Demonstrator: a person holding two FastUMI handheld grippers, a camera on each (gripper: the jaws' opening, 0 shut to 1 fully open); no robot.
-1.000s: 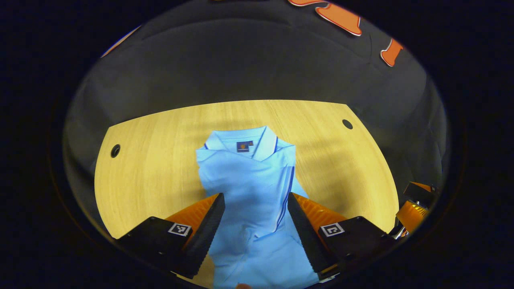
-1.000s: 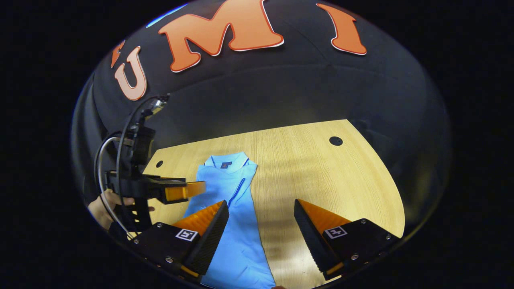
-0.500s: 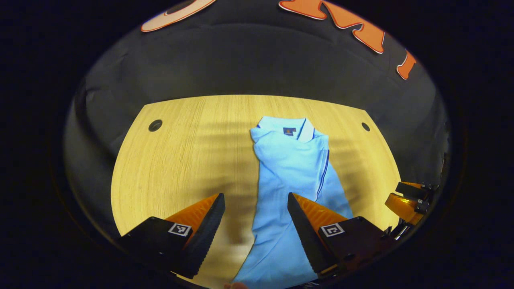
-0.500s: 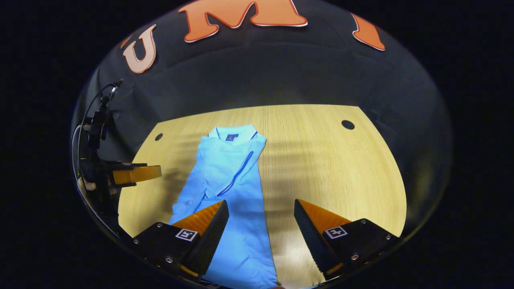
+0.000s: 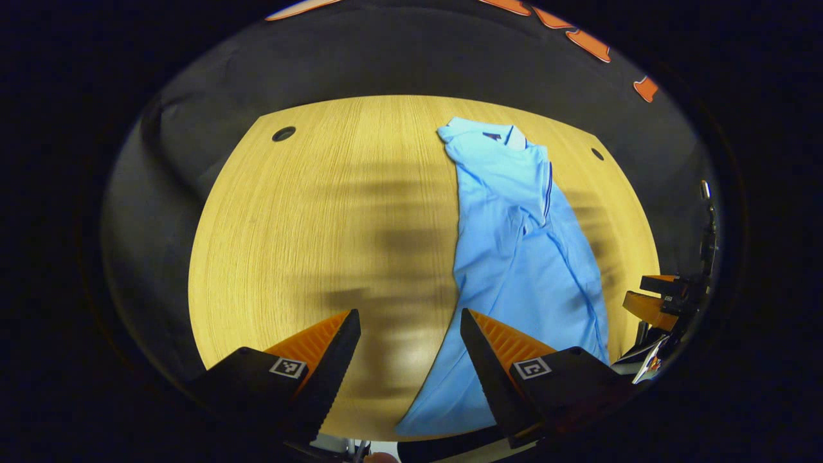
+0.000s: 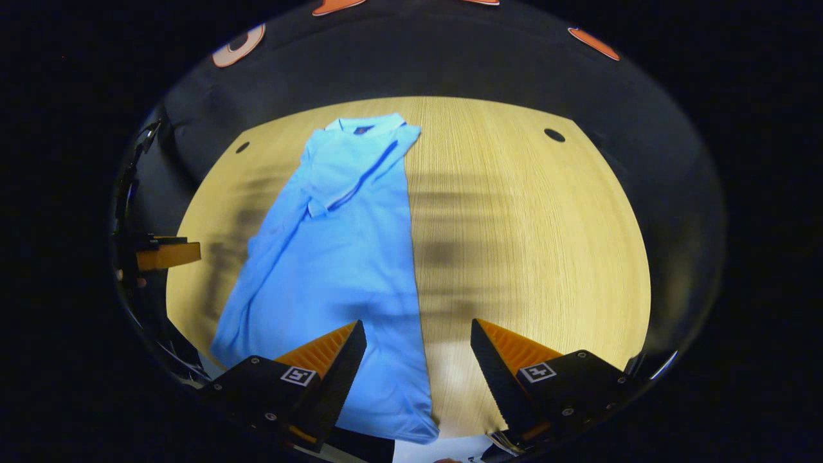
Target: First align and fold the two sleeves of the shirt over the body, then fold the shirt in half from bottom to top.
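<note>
a light blue shirt [image 6: 334,257] lies flat on a pale wooden surface [image 6: 527,244], collar at the far end, both sleeves folded over the body, hem near the front edge. the left tongs [image 5: 410,360] hang released above the surface beside the shirt's left side, grasping nothing. the right tongs [image 6: 418,366] hang released above the shirt's lower right corner, grasping nothing.

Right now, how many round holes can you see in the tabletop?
2. One hole sits near the table's far left corner, the other hole near the far right corner, past the shirt. The shirt may hide more.
</note>
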